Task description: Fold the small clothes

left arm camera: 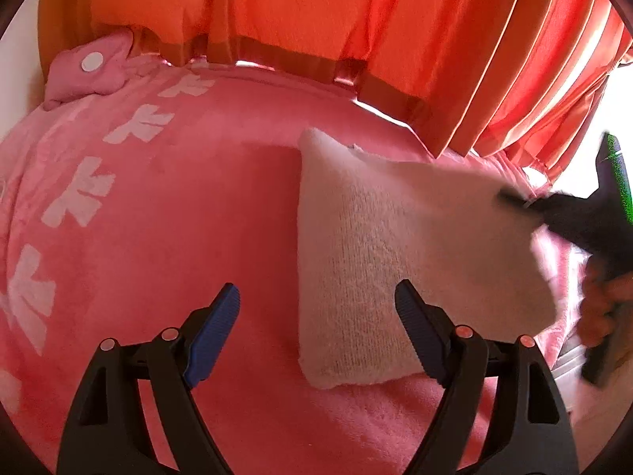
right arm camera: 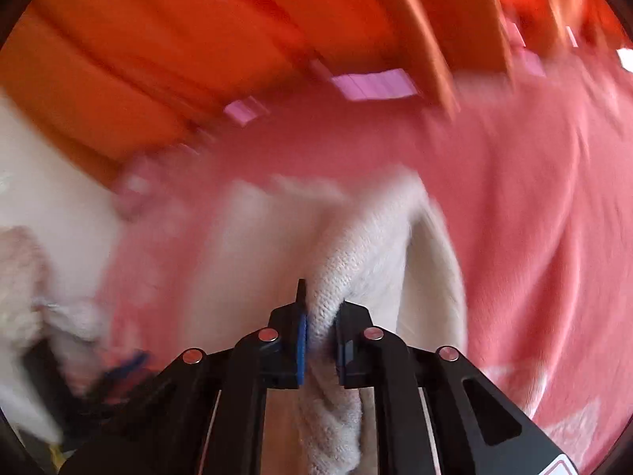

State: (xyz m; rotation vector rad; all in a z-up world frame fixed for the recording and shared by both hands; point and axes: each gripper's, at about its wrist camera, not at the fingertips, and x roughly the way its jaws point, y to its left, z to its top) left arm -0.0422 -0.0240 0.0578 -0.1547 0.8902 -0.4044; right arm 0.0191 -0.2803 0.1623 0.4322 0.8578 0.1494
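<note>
A small cream knitted cloth (left arm camera: pixel 387 261) lies partly on the pink blanket (left arm camera: pixel 178 206), its right side lifted. My left gripper (left arm camera: pixel 316 316) is open and empty, with its right finger over the cloth's near left part. My right gripper (left arm camera: pixel 514 198) comes in from the right and pinches the cloth's far right edge. In the right wrist view my right gripper (right arm camera: pixel 320 320) is shut on a bunched fold of the cloth (right arm camera: pixel 356 237), which hangs down between the fingers. That view is blurred by motion.
Orange curtains (left arm camera: pixel 316 19) hang behind the bed, touching the blanket's far edge. A pink cushion (left arm camera: pixel 91 71) with a white dot sits at the far left. A white wall (right arm camera: pixel 47 198) and another pale cloth (right arm camera: pixel 23 277) show at the left of the right wrist view.
</note>
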